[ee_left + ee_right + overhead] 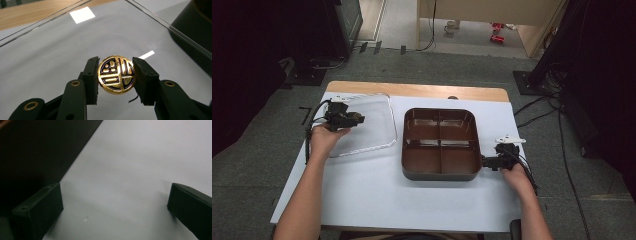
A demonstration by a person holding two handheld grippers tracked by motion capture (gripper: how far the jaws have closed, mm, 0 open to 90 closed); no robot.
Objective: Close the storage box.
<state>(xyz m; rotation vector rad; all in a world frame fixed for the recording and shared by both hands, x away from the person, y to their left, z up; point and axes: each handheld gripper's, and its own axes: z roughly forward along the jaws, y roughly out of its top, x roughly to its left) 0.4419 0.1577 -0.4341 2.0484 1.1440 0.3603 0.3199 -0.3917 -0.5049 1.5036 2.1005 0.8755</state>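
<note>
A clear plastic lid [367,125] lies on the white table left of a brown tray [440,171] with four compartments. My left gripper [356,118] hovers over the lid's left part. In the left gripper view its jaws are shut on a round gold knob [116,74] with a dark pattern, which sits on the clear lid [75,45]; both pads press its sides. My right gripper [486,162] rests by the tray's right edge. In the right gripper view its fingers [40,207] stand wide apart over bare white table, open and holding nothing, with the dark tray wall [37,152] at the left.
The white sheet [377,200] covers the table, with its wooden edge [412,90] at the back. Black stands and cables line the floor on both sides. The tray's corner [195,27] rises at the right of the left gripper view.
</note>
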